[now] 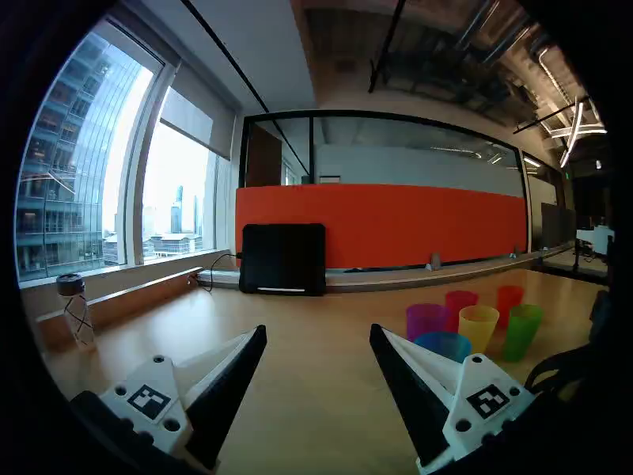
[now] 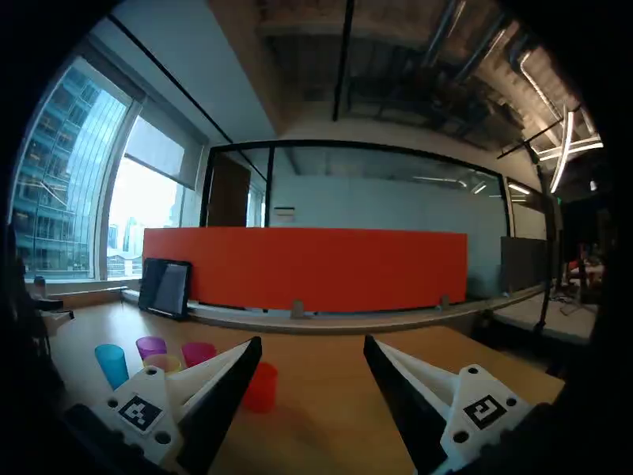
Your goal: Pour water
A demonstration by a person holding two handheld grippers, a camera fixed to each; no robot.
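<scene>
- Left gripper view, far left: capped clear bottle point(image 1: 73, 309) upright on window ledge point(image 1: 119, 294), well apart from cups.
- Centre: left claw point(image 1: 317, 329) spread wide, empty, over wooden surface point(image 1: 316, 404); square coded tags on fingers.
- Right: coloured cups point(image 1: 478, 323) clustered upright.
- Right gripper view: red cup point(image 2: 263, 386) just beside left finger; right claw point(image 2: 311, 340) wide, empty.

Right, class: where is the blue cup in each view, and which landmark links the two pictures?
Left gripper view: blue cup low, right of centre, in front of the yellow cup.
Right gripper view: blue cup low left, left of the purple cup.
Shared landmark: the orange partition across the back.
</scene>
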